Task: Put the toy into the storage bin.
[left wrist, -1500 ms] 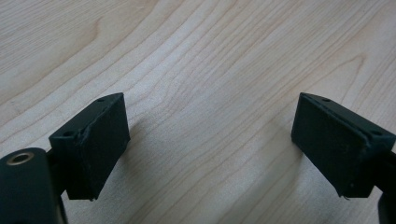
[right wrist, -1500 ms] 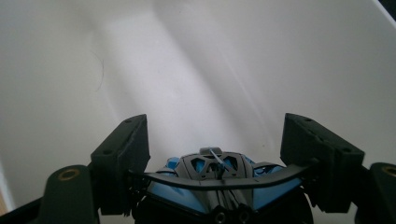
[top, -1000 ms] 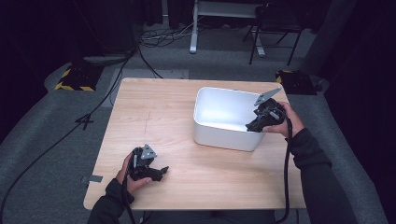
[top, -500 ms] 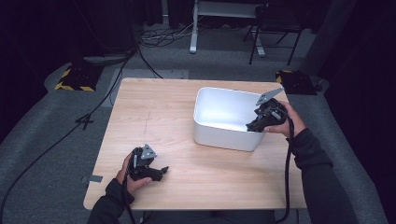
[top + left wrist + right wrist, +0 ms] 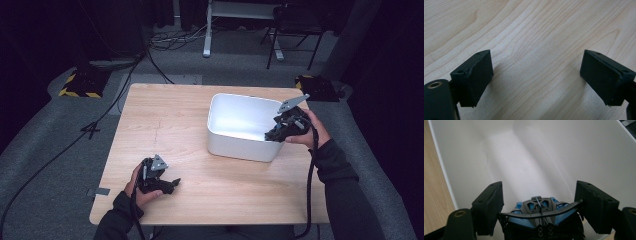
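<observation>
Over the white bin point(image 5: 235, 142), my right gripper point(image 5: 537, 207) pinches a blue-and-black toy car point(image 5: 541, 216) between its fingers point(image 5: 489, 206) (its rear wing spans them). My left gripper point(image 5: 171, 184) rests on the table point(image 5: 170, 115), fingers spread with nothing between.

The bin point(image 5: 240, 145) stands on the table's point(image 5: 170, 120) right half, toy car point(image 5: 540, 216) over it
</observation>
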`<state>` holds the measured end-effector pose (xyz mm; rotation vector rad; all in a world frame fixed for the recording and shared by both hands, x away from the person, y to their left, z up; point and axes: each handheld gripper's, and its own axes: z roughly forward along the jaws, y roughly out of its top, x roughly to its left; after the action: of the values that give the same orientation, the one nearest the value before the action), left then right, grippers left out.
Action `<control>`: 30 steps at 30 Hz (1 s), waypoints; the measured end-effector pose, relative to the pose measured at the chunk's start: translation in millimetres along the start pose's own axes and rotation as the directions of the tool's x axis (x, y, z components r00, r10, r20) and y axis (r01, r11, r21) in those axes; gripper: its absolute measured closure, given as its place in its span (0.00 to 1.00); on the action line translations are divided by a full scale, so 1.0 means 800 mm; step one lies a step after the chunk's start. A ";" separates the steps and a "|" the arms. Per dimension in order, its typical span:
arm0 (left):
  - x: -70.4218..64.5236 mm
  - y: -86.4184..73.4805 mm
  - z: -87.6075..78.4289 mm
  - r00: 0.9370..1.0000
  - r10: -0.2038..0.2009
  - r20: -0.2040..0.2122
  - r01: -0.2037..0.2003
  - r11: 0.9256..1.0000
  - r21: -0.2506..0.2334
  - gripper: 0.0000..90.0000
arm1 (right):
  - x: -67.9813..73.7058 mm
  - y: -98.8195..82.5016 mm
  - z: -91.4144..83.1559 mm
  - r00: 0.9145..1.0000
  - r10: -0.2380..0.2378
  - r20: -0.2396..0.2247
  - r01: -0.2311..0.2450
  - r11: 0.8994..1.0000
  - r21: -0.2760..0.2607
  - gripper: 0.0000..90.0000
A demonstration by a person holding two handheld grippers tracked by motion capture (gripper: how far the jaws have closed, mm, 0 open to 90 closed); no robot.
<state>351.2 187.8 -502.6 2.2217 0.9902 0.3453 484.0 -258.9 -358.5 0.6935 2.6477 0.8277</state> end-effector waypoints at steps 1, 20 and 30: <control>0.000 0.000 0.000 1.000 0.000 -0.001 0.000 1.000 0.000 0.13 | 0.000 0.000 -0.001 1.000 -0.003 -0.005 0.003 1.000 -0.003 0.27; 0.000 0.000 0.000 1.000 -0.002 0.000 0.002 1.000 -0.001 0.13 | 0.003 -0.003 -0.018 1.000 0.015 0.000 -0.015 0.997 -0.075 0.32; -0.001 0.000 0.001 1.000 -0.004 -0.010 0.004 1.000 -0.004 0.12 | 0.004 -0.004 -0.025 1.000 0.010 0.015 -0.008 0.994 -0.110 0.32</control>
<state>351.3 187.0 -502.9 2.2159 0.9983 0.3570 472.4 -269.0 -344.6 0.6810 2.5642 0.9587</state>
